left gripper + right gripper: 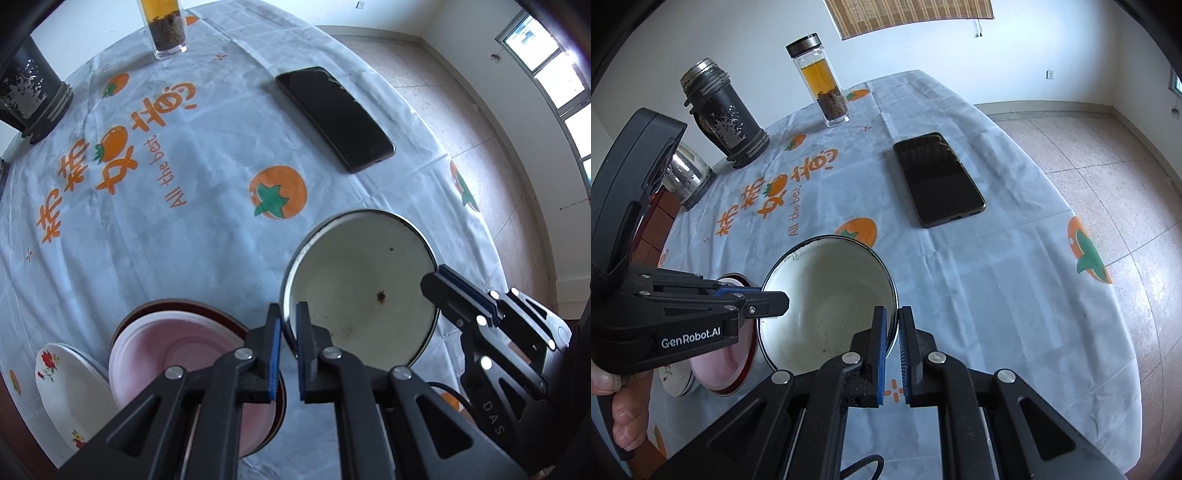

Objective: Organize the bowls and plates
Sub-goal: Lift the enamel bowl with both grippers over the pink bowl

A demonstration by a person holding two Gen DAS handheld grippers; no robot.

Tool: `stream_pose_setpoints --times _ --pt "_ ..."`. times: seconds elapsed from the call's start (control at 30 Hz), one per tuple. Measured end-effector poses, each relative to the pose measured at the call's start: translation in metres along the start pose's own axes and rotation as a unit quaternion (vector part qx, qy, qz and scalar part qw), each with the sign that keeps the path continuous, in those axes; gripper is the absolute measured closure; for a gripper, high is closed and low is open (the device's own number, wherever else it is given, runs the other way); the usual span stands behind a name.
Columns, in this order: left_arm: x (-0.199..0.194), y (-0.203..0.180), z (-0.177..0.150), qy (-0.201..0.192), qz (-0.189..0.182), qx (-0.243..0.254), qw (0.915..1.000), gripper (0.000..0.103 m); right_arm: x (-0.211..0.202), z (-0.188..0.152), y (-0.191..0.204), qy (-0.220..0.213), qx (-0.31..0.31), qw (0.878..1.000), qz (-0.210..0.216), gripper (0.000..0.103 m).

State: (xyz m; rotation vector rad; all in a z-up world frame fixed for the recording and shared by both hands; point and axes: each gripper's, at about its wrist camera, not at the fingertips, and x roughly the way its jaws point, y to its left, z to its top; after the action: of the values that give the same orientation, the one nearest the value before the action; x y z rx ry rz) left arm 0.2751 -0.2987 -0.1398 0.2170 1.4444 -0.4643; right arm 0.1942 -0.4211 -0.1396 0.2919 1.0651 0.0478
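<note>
A cream enamel bowl (362, 291) with a dark rim and a few specks inside is gripped from both sides. My left gripper (287, 314) is shut on its left rim, and in the right wrist view it (779, 300) reaches in from the left. My right gripper (892, 314) is shut on the bowl's (827, 306) right rim, its tips (441, 274) showing at the far rim. Left of the bowl a pink plate (177, 347) lies in a dark red dish (192, 305). A white floral plate (62, 384) sits beside them.
A black phone (334, 118) lies on the persimmon-print tablecloth (192, 236) beyond the bowl. A glass tea bottle (822, 85), a worn black flask (724, 114) and a glass jar (687, 177) stand at the back. The table edge (1108, 295) drops to tiled floor on the right.
</note>
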Motion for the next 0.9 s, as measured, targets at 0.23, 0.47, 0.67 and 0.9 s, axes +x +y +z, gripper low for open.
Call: stream_pose_setpoints --times 0.23,0.47,0.67,0.9 --pt "-0.02 0.009 -0.012 -0.007 -0.005 -0.014 0.9999 0.098 -0.015 0.009 0.013 -0.002 -0.022 1.0 0.007 0.095" --pt "-0.041 0.027 -0.022 -0.02 -0.009 -0.037 0.9991 0.098 -0.03 0.018 0.036 -0.009 -0.049 0.998 0.027 0.095" --pt "-0.053 0.046 -0.034 -0.028 -0.008 -0.061 0.9977 0.097 -0.034 0.022 0.058 -0.011 -0.074 0.996 0.04 0.095" --pt "-0.062 0.071 -0.047 -0.035 -0.005 -0.092 0.9952 0.097 -0.032 0.025 0.083 -0.007 -0.1 0.993 0.055 0.095"
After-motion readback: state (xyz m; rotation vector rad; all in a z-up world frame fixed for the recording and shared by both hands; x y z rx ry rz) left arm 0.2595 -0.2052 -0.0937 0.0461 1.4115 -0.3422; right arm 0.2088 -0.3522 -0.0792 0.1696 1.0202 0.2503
